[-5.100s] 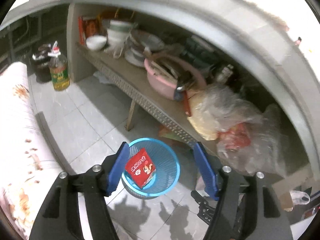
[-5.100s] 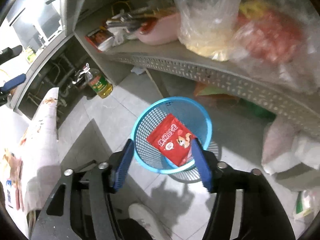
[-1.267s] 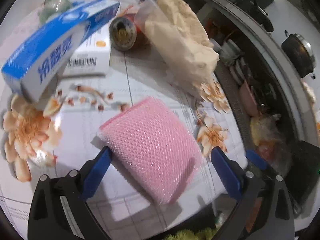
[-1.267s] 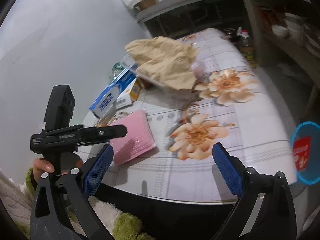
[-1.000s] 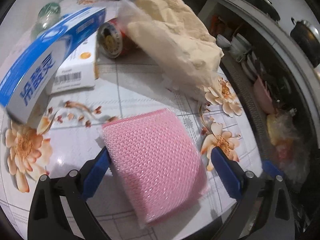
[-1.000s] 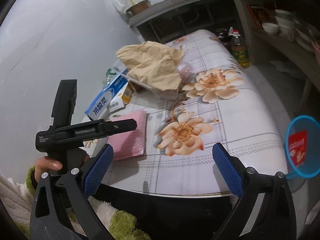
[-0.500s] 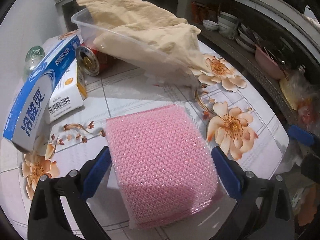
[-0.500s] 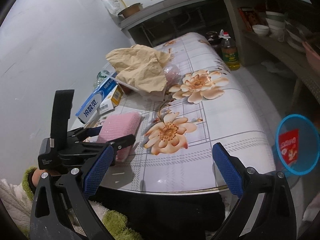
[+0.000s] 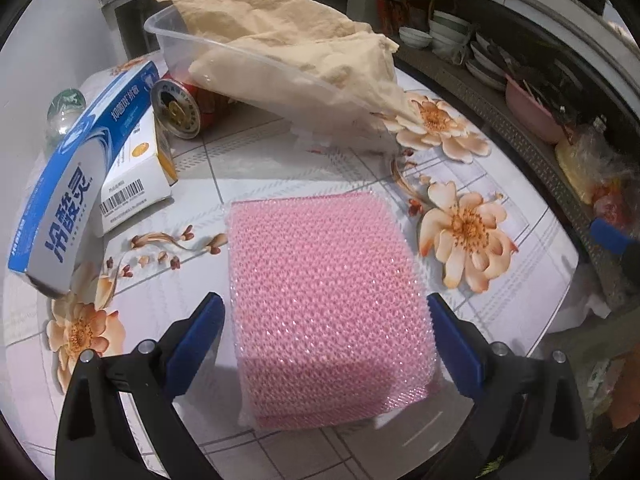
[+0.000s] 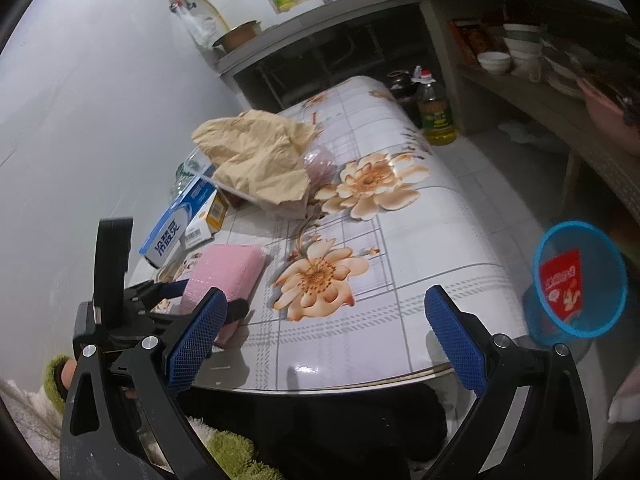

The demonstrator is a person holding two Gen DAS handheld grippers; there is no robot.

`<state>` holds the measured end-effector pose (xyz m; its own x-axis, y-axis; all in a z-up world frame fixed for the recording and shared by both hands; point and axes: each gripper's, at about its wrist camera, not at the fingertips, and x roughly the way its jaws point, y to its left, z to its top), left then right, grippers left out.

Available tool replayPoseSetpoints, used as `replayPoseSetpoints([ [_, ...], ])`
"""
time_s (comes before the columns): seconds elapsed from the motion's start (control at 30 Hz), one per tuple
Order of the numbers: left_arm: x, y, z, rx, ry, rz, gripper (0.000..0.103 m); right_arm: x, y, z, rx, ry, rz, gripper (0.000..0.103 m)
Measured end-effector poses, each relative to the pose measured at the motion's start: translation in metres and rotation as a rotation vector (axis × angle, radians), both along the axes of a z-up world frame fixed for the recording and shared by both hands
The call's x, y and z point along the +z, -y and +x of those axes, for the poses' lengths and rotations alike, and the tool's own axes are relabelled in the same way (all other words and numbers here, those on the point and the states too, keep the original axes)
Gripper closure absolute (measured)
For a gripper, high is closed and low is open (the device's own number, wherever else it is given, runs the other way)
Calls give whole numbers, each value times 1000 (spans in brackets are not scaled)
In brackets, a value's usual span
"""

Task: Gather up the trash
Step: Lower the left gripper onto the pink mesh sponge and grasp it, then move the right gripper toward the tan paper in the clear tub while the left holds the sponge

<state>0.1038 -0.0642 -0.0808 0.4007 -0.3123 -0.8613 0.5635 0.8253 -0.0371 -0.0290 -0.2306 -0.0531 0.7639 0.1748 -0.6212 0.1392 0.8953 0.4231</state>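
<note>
Floral tabletop fills both views. Left gripper: jaws wide, blue pads flanking the near end of the pink mesh sponge pack, contact not clear. Pack lies flat at lower centre of the left view. Upper left of it: blue toothpaste box on a white carton, and a red can on its side. Clear tub with tan crumpled paper behind. Right gripper: jaws wide, empty, at the tabletop's near edge. Blue basket on the floor, right edge, holds a red packet.
</note>
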Motion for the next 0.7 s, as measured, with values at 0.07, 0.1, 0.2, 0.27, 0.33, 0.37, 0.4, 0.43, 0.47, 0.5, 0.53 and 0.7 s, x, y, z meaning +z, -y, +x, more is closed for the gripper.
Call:
replayPoseSetpoints([
  [0.07,-1,1,-3,-8,13,13,6,2,1,-1,-11,0,-1,8],
  [0.1,-2,1,-4,-14,16,16,6,3,2,-2,-17,0,-3,8],
  [0.2,-3,0,-5,-18,28,27,6,5,2,-3,-34,-9,-20,8],
  [0.27,-3,-1,-5,-17,31,29,6,6,2,-4,-47,-17,-40,8],
  [0.33,-2,-1,-5,-15,32,27,6,7,1,-4,-59,-27,-59,8],
  [0.37,-2,1,-5,-14,32,26,6,7,1,-4,-65,-32,-69,8],
  [0.4,-2,1,-5,-13,35,26,8,8,0,-4,-70,-34,-76,8],
  [0.43,-1,0,-5,-12,38,27,10,9,0,-4,-79,-40,-87,8],
  [0.47,-1,-1,-5,-11,39,27,11,9,0,-4,-85,-44,-95,8],
  [0.5,-1,-2,-4,-11,41,27,12,10,0,-4,-93,-50,-105,8],
  [0.53,-1,-3,-4,-10,42,27,13,11,0,-4,-98,-53,-113,8],
  [0.7,0,-6,-3,-8,46,26,15,16,2,-7,-144,-63,-169,8],
])
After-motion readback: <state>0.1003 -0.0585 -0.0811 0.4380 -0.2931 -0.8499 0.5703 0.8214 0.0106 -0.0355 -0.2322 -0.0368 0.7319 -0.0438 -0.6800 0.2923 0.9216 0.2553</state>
